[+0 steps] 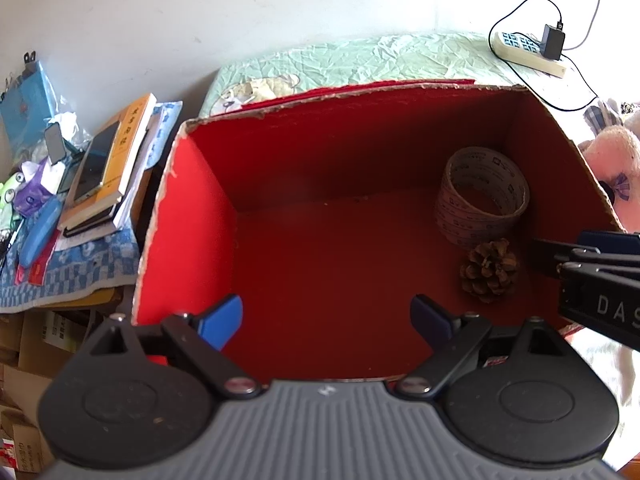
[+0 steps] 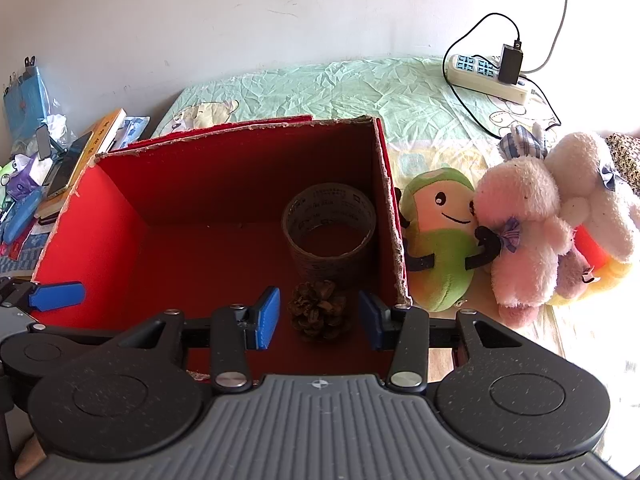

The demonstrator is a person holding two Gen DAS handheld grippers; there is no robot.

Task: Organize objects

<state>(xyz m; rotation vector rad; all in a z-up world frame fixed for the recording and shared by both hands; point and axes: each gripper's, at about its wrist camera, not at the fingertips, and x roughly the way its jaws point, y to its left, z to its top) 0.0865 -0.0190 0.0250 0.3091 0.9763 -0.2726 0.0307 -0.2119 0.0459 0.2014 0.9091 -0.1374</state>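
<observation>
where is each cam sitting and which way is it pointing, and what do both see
Left wrist: sits on the left gripper, open, over the near edge of the red box, looking in; the right gripper shows at the right edge.
Right wrist: sits on the right gripper, open above the pine cone, facing the box's right side and plush toys; a left gripper's finger shows at left.
Shared: box, tape roll, pine cone, power strip, bed sheet.

Pine cone and tape roll inside the red box

The open red box (image 2: 100, 216) stands on the bed. A brown pine cone (image 2: 318, 310) lies on its floor near the right wall, touching or just beside a printed tape roll (image 2: 330, 236) standing on its flat side in the far right corner.
</observation>
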